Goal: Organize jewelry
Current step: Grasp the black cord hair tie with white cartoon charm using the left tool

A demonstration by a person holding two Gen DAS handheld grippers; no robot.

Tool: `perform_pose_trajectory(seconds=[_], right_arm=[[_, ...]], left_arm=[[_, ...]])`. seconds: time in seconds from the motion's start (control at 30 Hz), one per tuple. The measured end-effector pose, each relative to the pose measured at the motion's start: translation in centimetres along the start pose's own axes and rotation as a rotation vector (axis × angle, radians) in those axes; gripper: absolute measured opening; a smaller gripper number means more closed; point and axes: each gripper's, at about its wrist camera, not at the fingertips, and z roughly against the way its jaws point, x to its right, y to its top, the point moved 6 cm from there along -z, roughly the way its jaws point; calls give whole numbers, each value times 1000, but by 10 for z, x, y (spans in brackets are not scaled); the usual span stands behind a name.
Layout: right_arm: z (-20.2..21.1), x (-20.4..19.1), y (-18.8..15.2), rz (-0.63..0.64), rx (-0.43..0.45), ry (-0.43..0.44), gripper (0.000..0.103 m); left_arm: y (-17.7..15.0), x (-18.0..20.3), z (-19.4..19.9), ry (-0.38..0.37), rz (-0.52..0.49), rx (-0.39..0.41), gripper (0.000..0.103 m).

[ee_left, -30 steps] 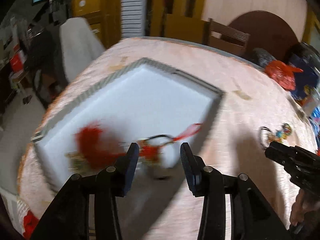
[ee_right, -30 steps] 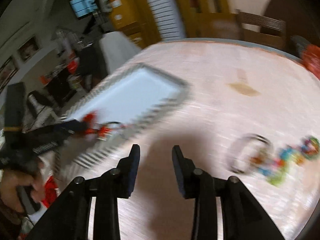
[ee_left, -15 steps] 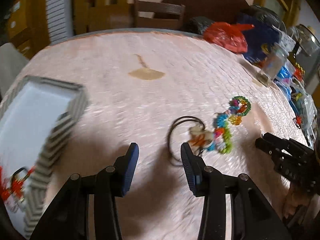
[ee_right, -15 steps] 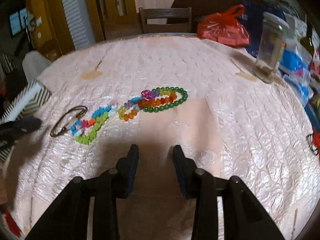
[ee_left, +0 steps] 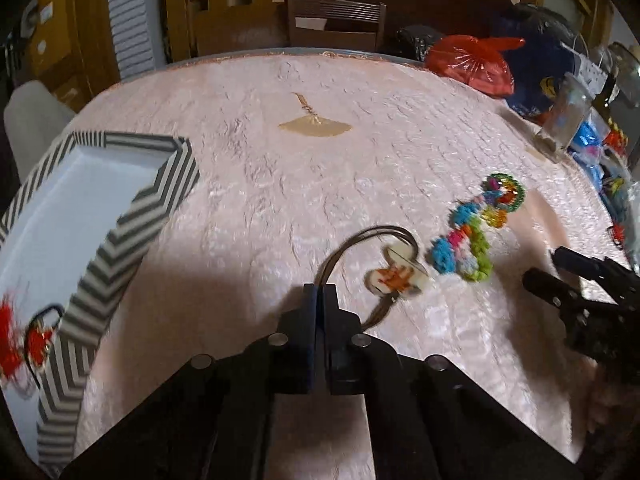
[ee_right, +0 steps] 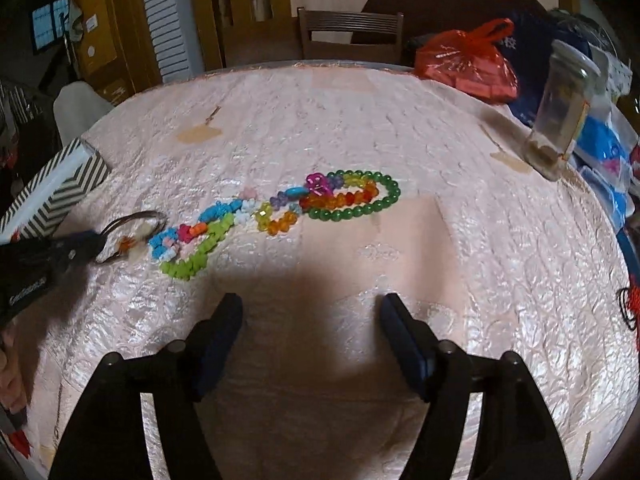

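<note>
Pinching the dark cord of a necklace with a pale pendant, the left gripper has just snapped its jaws together on the loop where it lies on the pink tablecloth, beside a string of bright beads. This looks like the pick-up step. Next, lift gently so the pendant trails free, then carry it to the striped box holding a red piece. The right gripper, just widened, stands apart over bare cloth, holding nothing.
</note>
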Motion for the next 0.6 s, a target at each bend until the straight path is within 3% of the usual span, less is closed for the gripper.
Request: perform_pose_trajectory(seconds=[0.1, 0.17, 0.23, 0.6], right_arm=[[-1, 4, 0, -17, 3, 2, 75], [-2, 2, 0, -4, -3, -16, 75], [-3, 0, 0, 6, -6, -29, 75], [-2, 1, 1, 0, -5, -22, 75]], left_arm=[[2, 9, 4, -58, -14, 15, 27], [5, 18, 5, -108, -44, 21, 44], [9, 27, 7, -112, -95, 43, 54], [9, 54, -14, -108, -228, -15, 55]])
